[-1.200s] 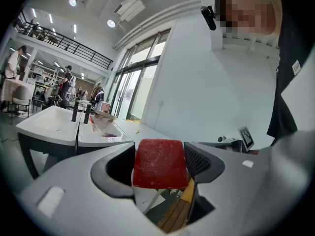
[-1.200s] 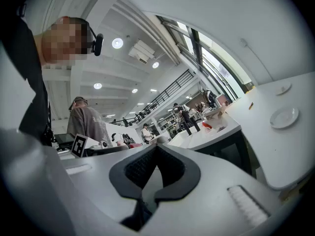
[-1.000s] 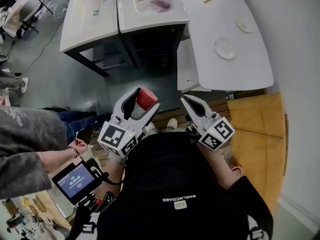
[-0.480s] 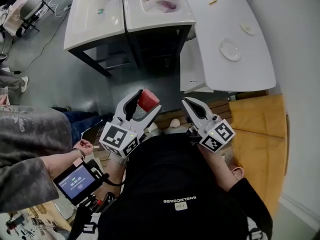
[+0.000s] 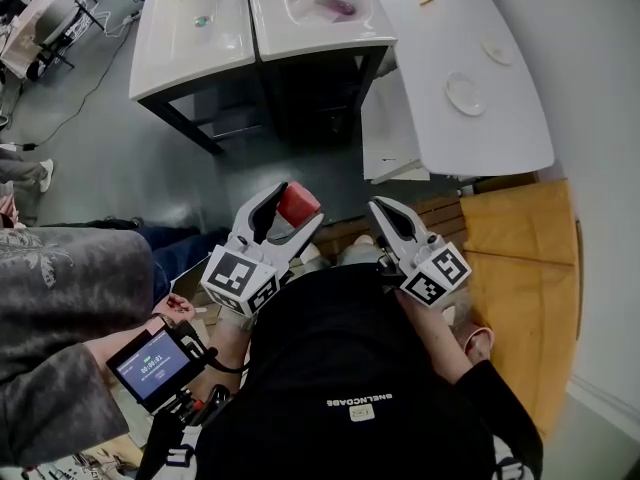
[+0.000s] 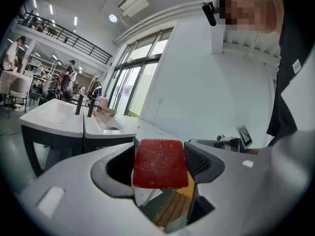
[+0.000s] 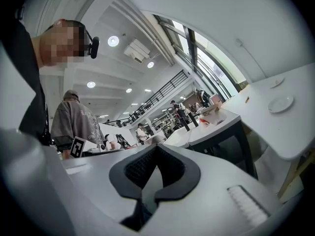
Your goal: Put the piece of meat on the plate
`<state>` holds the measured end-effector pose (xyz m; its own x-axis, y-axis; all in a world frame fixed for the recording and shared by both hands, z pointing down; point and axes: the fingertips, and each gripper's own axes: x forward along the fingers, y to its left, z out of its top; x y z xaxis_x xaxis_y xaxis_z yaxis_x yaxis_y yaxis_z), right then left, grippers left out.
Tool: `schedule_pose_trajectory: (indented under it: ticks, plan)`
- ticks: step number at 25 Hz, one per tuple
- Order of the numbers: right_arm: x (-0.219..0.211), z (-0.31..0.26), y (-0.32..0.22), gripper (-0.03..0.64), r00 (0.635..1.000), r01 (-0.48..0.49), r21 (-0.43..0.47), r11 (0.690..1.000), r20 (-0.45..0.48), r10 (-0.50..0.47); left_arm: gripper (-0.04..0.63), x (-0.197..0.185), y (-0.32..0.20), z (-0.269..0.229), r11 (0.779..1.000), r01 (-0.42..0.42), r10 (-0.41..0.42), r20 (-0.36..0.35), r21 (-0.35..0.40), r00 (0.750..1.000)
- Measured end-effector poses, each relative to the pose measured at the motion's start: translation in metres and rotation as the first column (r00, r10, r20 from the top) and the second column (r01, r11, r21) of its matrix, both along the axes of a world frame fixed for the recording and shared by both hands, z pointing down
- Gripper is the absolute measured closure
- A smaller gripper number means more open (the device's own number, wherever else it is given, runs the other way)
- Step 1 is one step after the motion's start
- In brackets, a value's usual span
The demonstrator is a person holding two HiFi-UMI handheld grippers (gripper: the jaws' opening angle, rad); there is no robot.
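My left hand-held gripper [image 5: 293, 209] clamps the meat [image 6: 160, 163]; my right hand-held gripper [image 5: 384, 214] is closed. The plate [image 5: 465, 94] sits well apart on the surface [image 5: 430, 38].

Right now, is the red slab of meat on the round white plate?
No, the left tongs grip the red slab of meat, off the round white plate.

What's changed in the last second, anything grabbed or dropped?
Nothing grabbed or dropped. Both grippers sank slightly. The left gripper still clamps the piece of meat; the right gripper stays shut and empty. The larger plate sits untouched on the white table.
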<state>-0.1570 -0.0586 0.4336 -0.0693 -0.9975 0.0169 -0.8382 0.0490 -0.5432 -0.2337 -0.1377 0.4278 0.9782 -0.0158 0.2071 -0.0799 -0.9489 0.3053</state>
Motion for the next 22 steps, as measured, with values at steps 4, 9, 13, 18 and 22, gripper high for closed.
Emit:
schedule_pose_trajectory:
  ticks: [4,9,13,18,22]
  plan:
    - [0.004,0.0,0.008,0.612,1.0,-0.026,-0.002,1.0,0.007,0.026,0.264,0.0,0.005,0.001,1.0,-0.011,0.011,0.003,-0.005,1.0]
    - [0.006,0.001,0.014,0.612,0.999,-0.051,-0.003,0.999,0.009,0.051,0.264,0.0,0.008,0.001,1.0,-0.017,0.017,-0.005,-0.005,1.0]
    - [0.007,0.003,0.012,0.612,0.999,-0.053,-0.004,0.999,0.007,0.053,0.264,-0.001,0.004,0.001,1.0,-0.007,0.007,-0.009,-0.006,1.0]
    - [0.011,-0.001,0.013,0.612,0.999,-0.05,-0.01,0.999,0.005,0.05,0.264,0.003,0.002,-0.003,1.0,-0.004,0.004,-0.002,-0.003,1.0]
    - [0.018,-0.008,0.015,0.612,0.999,-0.05,-0.013,0.999,0.007,0.05,0.264,0.011,0.0,-0.01,1.0,0.002,-0.002,0.0,-0.012,1.0]
